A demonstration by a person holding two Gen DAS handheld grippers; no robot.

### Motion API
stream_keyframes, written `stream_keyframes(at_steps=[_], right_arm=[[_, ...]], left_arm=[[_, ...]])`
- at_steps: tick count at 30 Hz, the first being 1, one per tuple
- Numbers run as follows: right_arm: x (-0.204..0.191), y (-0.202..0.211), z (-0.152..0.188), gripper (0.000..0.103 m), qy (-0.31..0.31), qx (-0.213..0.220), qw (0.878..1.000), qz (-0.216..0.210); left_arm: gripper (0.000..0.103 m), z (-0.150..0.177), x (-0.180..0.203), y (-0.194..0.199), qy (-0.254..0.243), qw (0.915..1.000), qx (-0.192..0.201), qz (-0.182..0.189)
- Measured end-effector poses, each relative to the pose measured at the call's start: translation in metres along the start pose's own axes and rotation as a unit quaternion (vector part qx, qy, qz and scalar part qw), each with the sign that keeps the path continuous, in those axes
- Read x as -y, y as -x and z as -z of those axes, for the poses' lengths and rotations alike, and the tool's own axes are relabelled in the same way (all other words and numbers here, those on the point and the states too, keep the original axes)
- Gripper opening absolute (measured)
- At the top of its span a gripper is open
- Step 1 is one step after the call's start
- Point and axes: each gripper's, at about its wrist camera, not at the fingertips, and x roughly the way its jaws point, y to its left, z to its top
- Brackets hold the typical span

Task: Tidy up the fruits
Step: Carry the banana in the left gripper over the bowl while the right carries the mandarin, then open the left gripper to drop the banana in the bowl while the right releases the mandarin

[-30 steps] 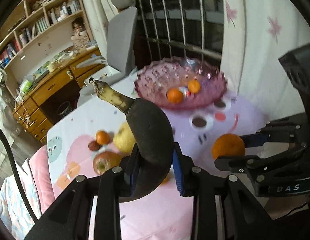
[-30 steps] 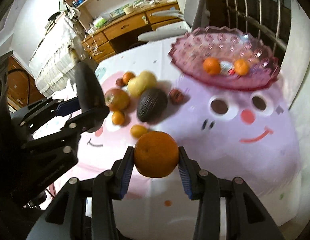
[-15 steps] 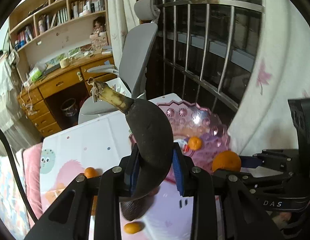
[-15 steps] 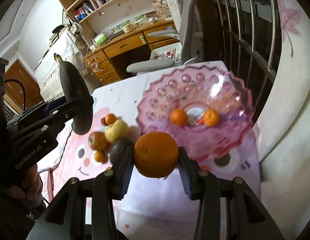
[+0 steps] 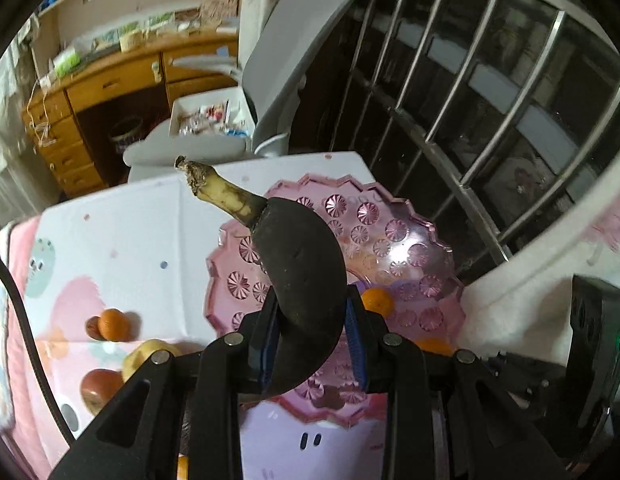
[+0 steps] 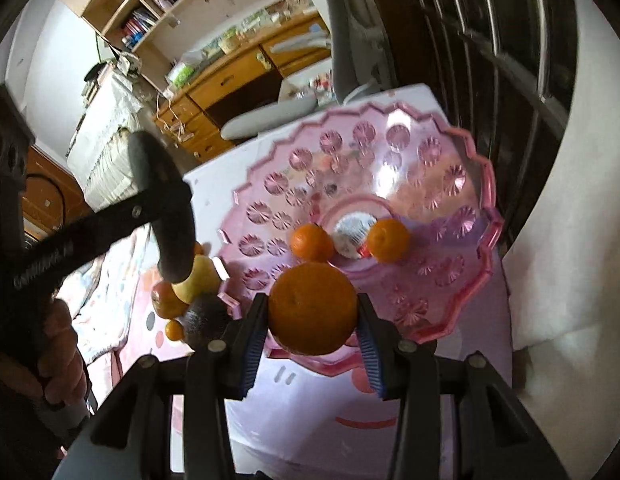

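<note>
My left gripper [image 5: 312, 344] is shut on a blackened banana [image 5: 300, 276] and holds it above the near left part of the pink glass bowl [image 5: 406, 248]. My right gripper [image 6: 312, 342] is shut on a large orange [image 6: 312, 308], over the bowl's [image 6: 462, 184] near rim. Two small tangerines [image 6: 310, 242] [image 6: 388, 239] and a small wrapped item [image 6: 352, 236] lie in the bowl's middle. The banana also shows in the right wrist view [image 6: 166, 208], held left of the bowl.
Loose fruit lies on the tablecloth left of the bowl: a yellow pear [image 6: 198, 280], a red apple [image 6: 166, 300], a dark avocado [image 6: 206, 320], small tangerines [image 5: 114, 323]. A grey chair [image 5: 286, 64] and a barred window [image 5: 490, 92] stand behind the table.
Both grippers moved forward toward the bowl with their fruit; the bowl now looms larger and closer beneath them. Grips are unchanged.
</note>
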Motion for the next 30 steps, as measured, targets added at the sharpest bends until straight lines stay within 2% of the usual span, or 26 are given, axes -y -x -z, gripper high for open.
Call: stream_keyframes(at_steps=[6,15,21,27,30], right_arm=[[0.009,-0.020,-0.004,0.044,-0.001,-0.022,1.000,0.002],[0.018,-0.033,-0.004,0.045,-0.007,-0.032,0.999,0.006],[0.026,-0.029,-0.003,0.046,-0.025,-0.023,0.999,0.002],[0.017,-0.017,-0.001,0.059,-0.026,-0.007,1.000,0.000],[0.008,-0.011,0.002,0.059,-0.022,-0.003,1.000,0.000]], left_arm=[[0.029,-0.003,-0.001,-0.037,0.006,0.9991,-0.033,-0.026],[0.031,-0.009,0.006,-0.064,-0.001,0.9980,-0.049,-0.040],[0.049,-0.013,0.008,-0.055,-0.001,0.9986,-0.037,-0.037],[0.057,-0.011,0.001,-0.031,0.015,0.9989,-0.034,-0.029],[0.060,-0.007,-0.004,-0.013,0.019,0.9990,-0.032,-0.026]])
